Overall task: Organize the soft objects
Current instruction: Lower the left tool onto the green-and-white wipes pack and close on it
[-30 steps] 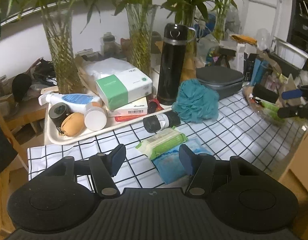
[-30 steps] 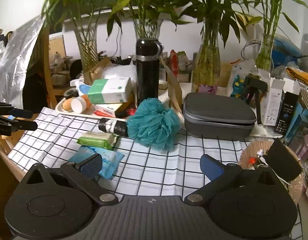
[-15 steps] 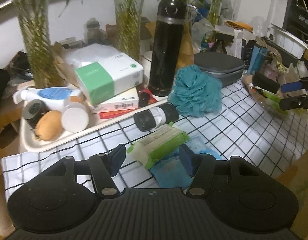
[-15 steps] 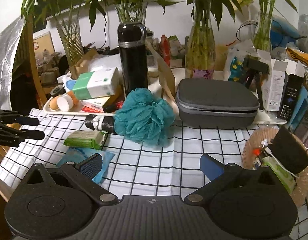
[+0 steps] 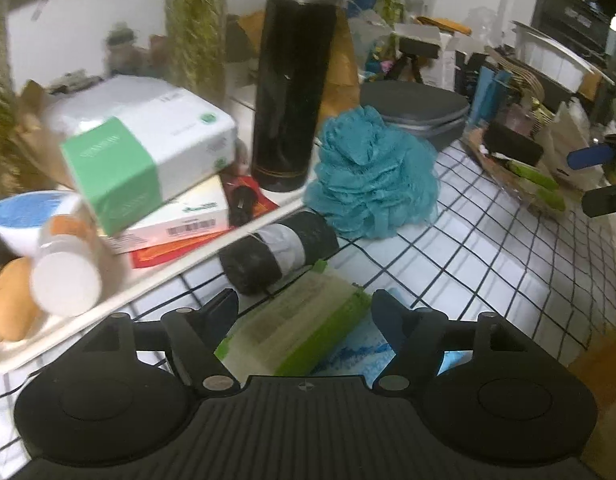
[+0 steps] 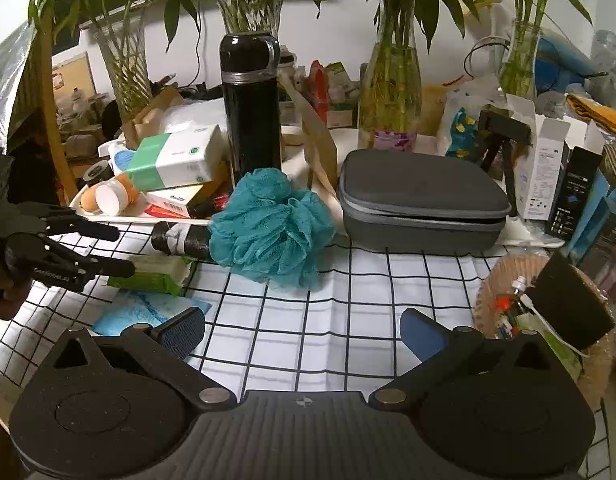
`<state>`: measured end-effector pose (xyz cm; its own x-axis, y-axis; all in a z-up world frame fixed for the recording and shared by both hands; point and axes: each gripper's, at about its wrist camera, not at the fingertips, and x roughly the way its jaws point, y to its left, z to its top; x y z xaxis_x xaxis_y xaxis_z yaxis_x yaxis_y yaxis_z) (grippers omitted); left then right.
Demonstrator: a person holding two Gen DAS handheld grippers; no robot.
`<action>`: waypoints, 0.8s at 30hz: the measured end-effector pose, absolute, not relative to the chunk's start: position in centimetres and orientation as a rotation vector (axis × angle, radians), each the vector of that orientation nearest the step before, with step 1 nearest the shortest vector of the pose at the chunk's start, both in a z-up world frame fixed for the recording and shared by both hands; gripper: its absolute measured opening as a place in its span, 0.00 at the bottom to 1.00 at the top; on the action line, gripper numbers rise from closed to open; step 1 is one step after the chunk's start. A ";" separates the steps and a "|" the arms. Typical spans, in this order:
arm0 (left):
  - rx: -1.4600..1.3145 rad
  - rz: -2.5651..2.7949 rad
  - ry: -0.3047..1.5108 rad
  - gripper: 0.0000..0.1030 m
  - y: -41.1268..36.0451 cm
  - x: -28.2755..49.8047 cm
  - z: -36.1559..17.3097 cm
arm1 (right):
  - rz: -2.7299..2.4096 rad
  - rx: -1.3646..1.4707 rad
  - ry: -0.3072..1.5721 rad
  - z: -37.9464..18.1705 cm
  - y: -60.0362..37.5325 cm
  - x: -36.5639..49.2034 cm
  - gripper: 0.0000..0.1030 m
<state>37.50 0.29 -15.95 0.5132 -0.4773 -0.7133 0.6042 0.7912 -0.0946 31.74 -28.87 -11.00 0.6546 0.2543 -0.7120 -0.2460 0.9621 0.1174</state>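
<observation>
Left gripper (image 5: 304,316) opening, jaws astride the green wipes pack (image 5: 296,328), pads not touching. Blue pack (image 5: 363,354) underneath. Beyond: black roll (image 5: 280,252), teal loofah (image 5: 371,176). Right gripper (image 6: 304,330) spread wide over bare checked cloth (image 6: 347,320).

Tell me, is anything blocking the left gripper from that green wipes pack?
Nothing visible does. The left gripper has its jaws opening, and the green wipes pack lies right between its fingers on the checked cloth, untouched. The black roll lies just beyond it, not in the way.
</observation>
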 end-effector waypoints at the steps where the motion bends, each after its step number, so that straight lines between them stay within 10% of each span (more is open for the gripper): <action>1: 0.168 -0.667 0.812 0.71 0.3 37.9 -16.3 | 0.284 0.010 0.813 -11.1 -28.8 31.8 1.00; 19: 0.074 -0.824 0.906 0.70 1.0 41.1 -19.1 | 0.242 -0.005 0.802 -10.5 -29.1 32.0 1.00; 24: 0.060 -0.847 0.941 0.48 1.5 40.7 -18.9 | 0.242 -0.015 0.801 -10.4 -28.9 32.0 1.00</action>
<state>40.74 1.46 -18.89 0.3003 -0.6130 -0.7308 0.6627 0.6852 -0.3024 32.02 -28.91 -10.45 0.6701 0.2091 -0.7122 -0.2205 0.9723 0.0781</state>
